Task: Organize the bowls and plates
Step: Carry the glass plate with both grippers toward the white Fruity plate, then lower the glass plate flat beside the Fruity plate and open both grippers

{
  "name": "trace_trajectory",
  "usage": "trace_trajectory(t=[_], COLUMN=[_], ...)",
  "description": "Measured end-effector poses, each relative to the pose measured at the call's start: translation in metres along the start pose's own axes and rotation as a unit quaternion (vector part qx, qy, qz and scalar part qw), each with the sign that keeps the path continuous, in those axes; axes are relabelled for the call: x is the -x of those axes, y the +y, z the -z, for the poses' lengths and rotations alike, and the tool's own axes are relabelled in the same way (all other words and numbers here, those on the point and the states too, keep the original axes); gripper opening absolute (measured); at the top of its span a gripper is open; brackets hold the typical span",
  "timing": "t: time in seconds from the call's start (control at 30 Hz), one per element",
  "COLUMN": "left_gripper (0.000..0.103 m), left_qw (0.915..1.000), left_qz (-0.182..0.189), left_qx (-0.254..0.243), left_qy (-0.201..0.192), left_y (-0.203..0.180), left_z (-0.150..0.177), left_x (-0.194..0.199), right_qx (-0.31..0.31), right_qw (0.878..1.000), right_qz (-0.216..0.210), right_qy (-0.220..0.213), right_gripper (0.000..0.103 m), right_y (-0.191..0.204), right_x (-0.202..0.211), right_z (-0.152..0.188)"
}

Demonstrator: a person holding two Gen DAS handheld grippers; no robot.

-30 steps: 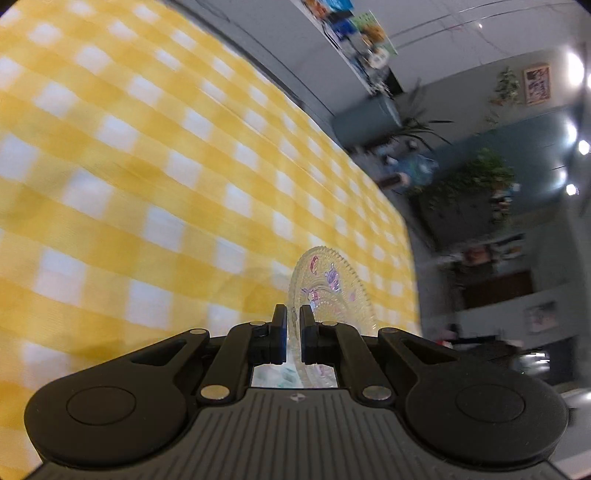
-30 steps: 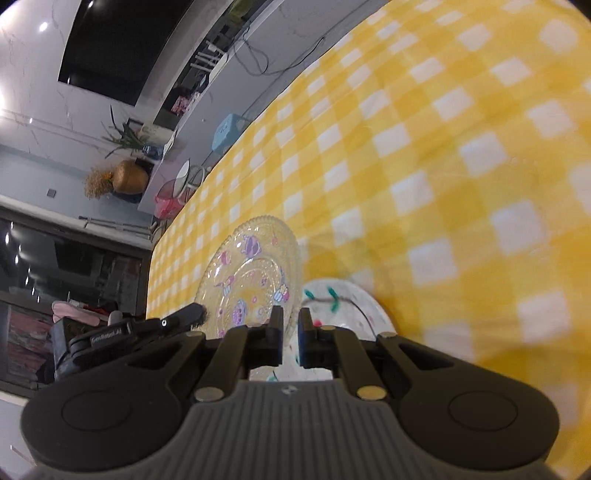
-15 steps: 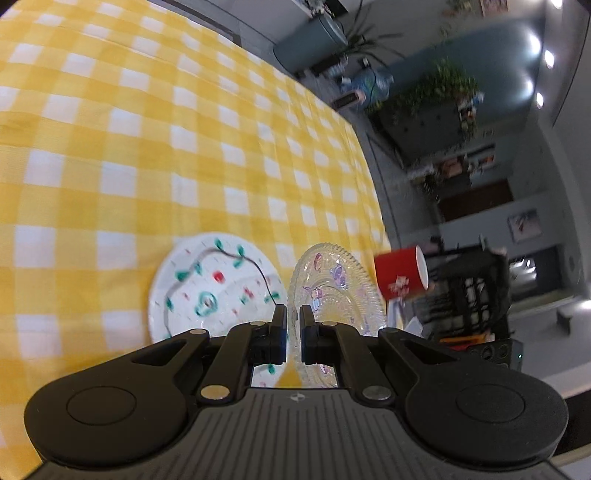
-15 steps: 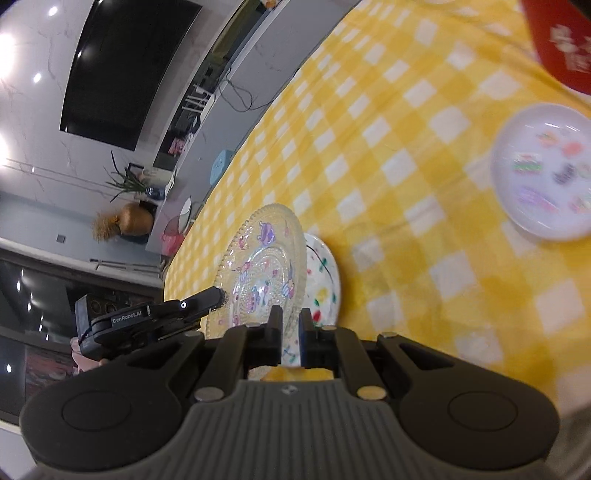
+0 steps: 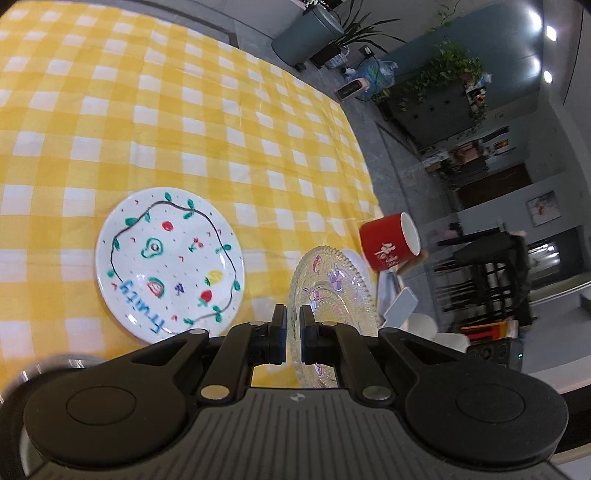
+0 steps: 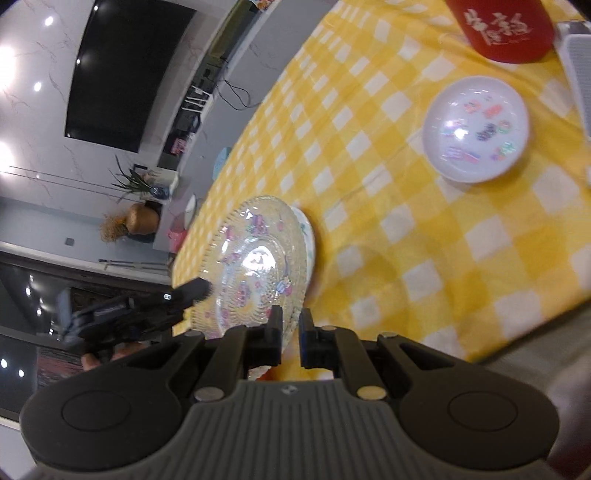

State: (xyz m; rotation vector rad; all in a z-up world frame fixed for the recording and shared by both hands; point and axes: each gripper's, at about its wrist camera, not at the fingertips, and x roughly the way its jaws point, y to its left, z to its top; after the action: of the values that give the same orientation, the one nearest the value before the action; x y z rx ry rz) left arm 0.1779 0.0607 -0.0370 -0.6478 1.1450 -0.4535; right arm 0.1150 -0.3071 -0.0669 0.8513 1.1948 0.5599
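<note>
A clear glass plate [image 5: 332, 291] with cartoon stickers hangs above the yellow checked tablecloth [image 5: 184, 122], held at opposite rims by both grippers. My left gripper [image 5: 293, 321] is shut on its near rim, and the plate shows almost edge-on there. My right gripper [image 6: 291, 325] is shut on the other rim of the glass plate [image 6: 258, 266]; the left gripper [image 6: 184, 295] shows at its far side. A white fruit-pattern plate [image 5: 170, 264] lies flat left of the glass plate; its edge [image 6: 308, 230] peeks out behind the glass plate. A small white bowl [image 6: 476, 129] with stickers sits further right.
A red mug [image 5: 389, 242] stands near the table's right edge, also large at the top of the right wrist view [image 6: 506, 29]. A white flat device [image 5: 400, 310] lies below the mug. A round glass rim [image 5: 44, 365] shows at the lower left. Chairs and shelves stand beyond the table.
Both grippers carried the glass plate across the table and a little up. The fruit plate, red mug and sticker bowl came into view. Both grips stayed shut.
</note>
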Motion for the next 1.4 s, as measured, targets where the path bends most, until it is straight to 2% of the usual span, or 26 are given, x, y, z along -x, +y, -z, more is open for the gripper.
trace_trajectory(t=[0.3, 0.57, 0.7, 0.9, 1.03, 1.4], left_gripper=[0.008, 0.009, 0.011, 0.013, 0.016, 0.017], left_qw=[0.9964, 0.9931, 0.9892, 0.9870, 0.9831, 0.9725], left_qz=[-0.083, -0.107, -0.120, -0.133, -0.152, -0.190], left_qx=[-0.018, -0.047, -0.081, -0.084, -0.093, -0.118], left_qy=[0.007, 0.011, 0.016, 0.031, 0.043, 0.065], left_y=[-0.027, -0.036, -0.039, -0.035, -0.033, -0.030], left_z=[0.035, 0.039, 0.037, 0.035, 0.038, 0.040], left_x=[-0.029, -0.052, -0.064, -0.078, -0.085, -0.099], right_qx=[-0.006, -0.026, -0.034, -0.040, -0.034, -0.042], right_qw=[1.000, 0.999, 0.998, 0.997, 0.996, 0.994], right_qz=[0.025, 0.040, 0.047, 0.062, 0.080, 0.093], right_qy=[0.012, 0.009, 0.010, 0.010, 0.020, 0.038], right_gripper=[0.006, 0.006, 0.007, 0.007, 0.007, 0.007], right_y=[-0.028, -0.047, -0.055, -0.060, -0.059, -0.065], right_x=[0.016, 0.015, 0.010, 0.006, -0.001, -0.014], right_z=[0.001, -0.005, -0.007, -0.008, -0.008, -0.008])
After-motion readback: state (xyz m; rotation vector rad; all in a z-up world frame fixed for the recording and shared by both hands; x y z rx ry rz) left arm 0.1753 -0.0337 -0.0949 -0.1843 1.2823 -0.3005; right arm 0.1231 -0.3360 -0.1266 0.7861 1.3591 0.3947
